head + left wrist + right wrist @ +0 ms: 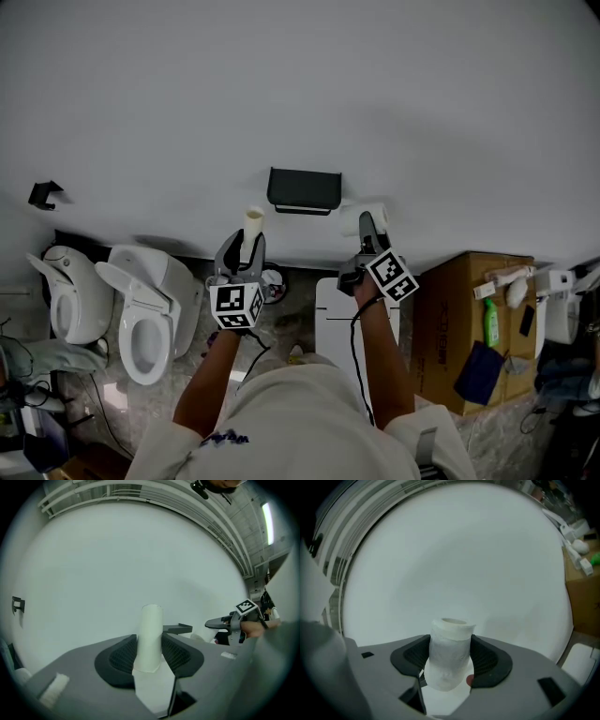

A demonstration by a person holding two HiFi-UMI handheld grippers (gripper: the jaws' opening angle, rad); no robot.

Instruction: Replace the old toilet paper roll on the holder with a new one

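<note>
Roll sat clamped in our right gripper, tube in our left gripper; with the holder seemingly bare, we judged fitting the roll on it came next.

Even, diffuse light fills the room, and the white wall reads pale grey without glare. In the head view a soft shadow sits under the black holder and along the wall's foot. A ceiling strip light glows at the upper right of the left gripper view. Both gripper views are fisheye, with black corners, curved edge lines and a slightly soft foreground.
</note>
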